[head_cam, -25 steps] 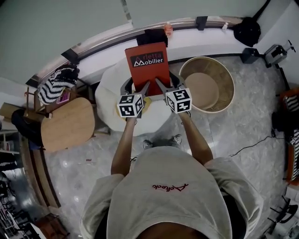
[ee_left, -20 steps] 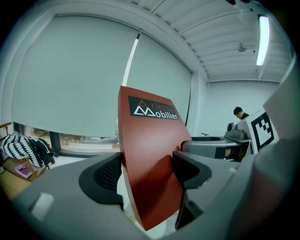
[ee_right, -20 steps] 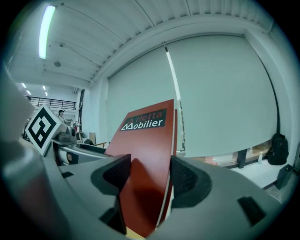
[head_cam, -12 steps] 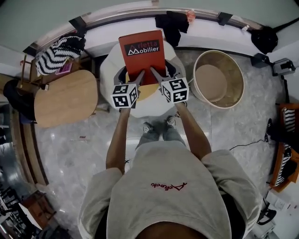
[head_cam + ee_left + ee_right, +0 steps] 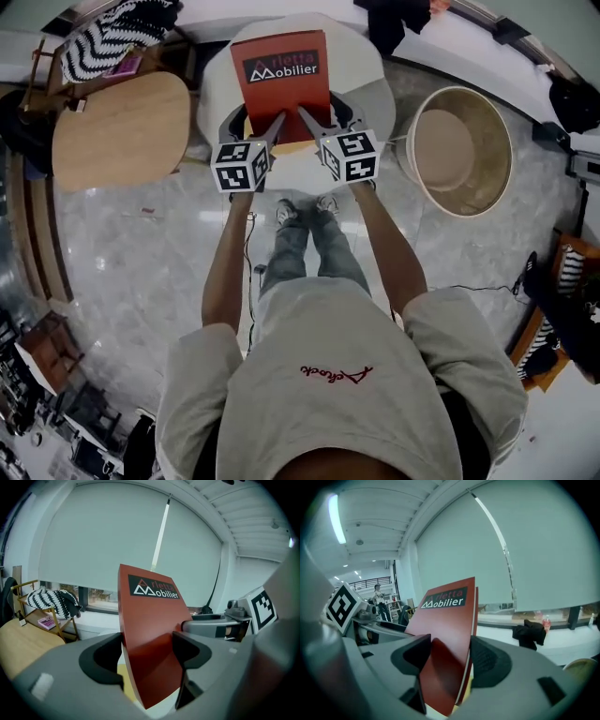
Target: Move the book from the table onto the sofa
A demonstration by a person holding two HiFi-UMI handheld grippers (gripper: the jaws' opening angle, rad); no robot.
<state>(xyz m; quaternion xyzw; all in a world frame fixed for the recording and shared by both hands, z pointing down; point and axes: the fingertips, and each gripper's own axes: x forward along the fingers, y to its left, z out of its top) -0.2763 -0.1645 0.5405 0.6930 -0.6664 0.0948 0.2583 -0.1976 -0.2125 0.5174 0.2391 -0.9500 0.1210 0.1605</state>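
A red book (image 5: 281, 77) with a dark title band is held up, tilted, over the round white table (image 5: 361, 70). My left gripper (image 5: 277, 122) is shut on the book's lower left edge, and my right gripper (image 5: 306, 117) is shut on its lower right edge. In the left gripper view the book (image 5: 149, 634) stands between the jaws of the left gripper (image 5: 147, 654). The right gripper view shows the book (image 5: 446, 634) clamped in the right gripper (image 5: 446, 660). No sofa can be made out.
A yellow item (image 5: 281, 146) lies on the table under the book. A round wooden basket (image 5: 461, 150) stands on the floor at the right, an oval wooden table (image 5: 117, 131) at the left. A striped cushion (image 5: 112, 33) rests on a rack behind it.
Both grippers keep their hold on the book. The book, table and basket have shifted up the head view, the window ledge has left the frame, and the person's legs show.
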